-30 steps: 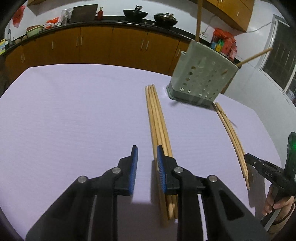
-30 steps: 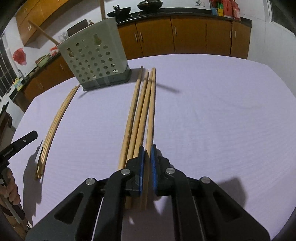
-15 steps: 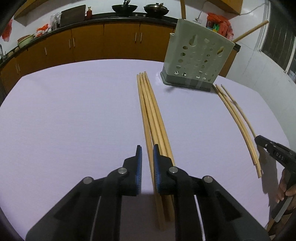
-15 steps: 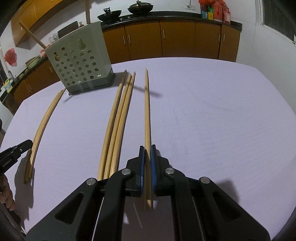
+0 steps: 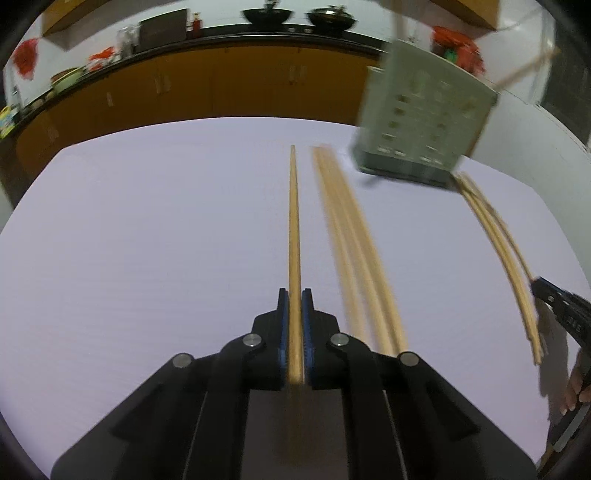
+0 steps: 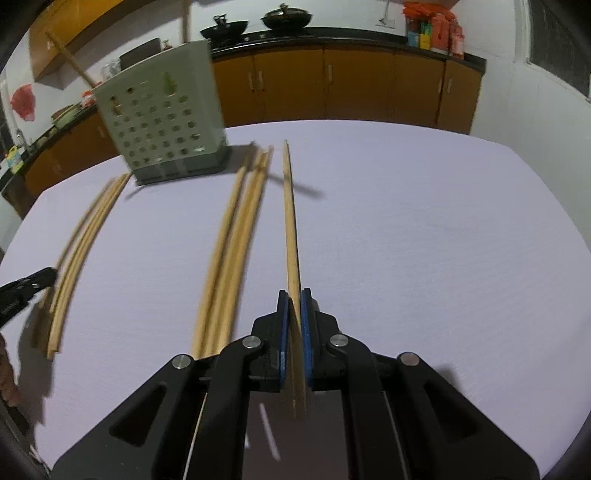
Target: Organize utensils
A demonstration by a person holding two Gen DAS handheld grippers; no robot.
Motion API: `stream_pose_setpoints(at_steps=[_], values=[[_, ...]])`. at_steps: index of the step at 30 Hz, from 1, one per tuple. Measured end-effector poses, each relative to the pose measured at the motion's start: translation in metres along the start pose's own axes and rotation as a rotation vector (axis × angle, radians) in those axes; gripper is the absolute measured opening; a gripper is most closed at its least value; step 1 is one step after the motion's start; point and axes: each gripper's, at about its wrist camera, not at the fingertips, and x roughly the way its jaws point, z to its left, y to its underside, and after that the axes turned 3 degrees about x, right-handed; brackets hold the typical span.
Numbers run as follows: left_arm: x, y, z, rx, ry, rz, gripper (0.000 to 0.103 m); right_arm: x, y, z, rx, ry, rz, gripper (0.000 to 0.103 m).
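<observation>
In the left wrist view my left gripper [image 5: 294, 295] is finishing closing on one wooden chopstick [image 5: 293, 221]; the blue pads press its sides. The stick points straight ahead, apart from the loose chopsticks [image 5: 354, 251] lying on the table to its right. In the right wrist view my right gripper [image 6: 293, 295] is shut on another chopstick [image 6: 291, 229], which stands apart from the chopsticks [image 6: 232, 251] to its left. The grey-green perforated utensil holder [image 5: 424, 118] [image 6: 162, 122] stands at the table's far side with sticks poking out of it.
The lilac table [image 5: 147, 240] carries a further chopstick bundle [image 5: 498, 251] [image 6: 81, 251] near the other gripper's tip [image 5: 561, 314] [image 6: 26, 291]. A hand [image 5: 576, 387] shows at the edge. Behind are orange cabinets [image 6: 351, 85] and a counter with woks [image 5: 266, 14].
The left jaws closed on one chopstick and drew it away from its bundle. The right gripper, shut on its chopstick throughout, carried it clear of the others.
</observation>
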Motion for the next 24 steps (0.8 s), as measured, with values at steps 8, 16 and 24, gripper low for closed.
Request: stream_pose_setpoints(at_steps=[8, 16, 24], values=[[-0.002, 0.003, 0.022, -0.024, -0.024, -0.019, 0.009, 0.000, -0.001, -0.013, 0.032, -0.011, -0.007, 0.008], [-0.004, 0.003, 0.029, -0.059, 0.007, -0.022, 0.009, 0.000, -0.001, -0.012, 0.027, -0.009, -0.006, 0.008], [-0.003, 0.003, 0.029, -0.071, 0.006, -0.024, 0.009, 0.000, -0.001, -0.012, 0.024, -0.007, -0.006, 0.008]])
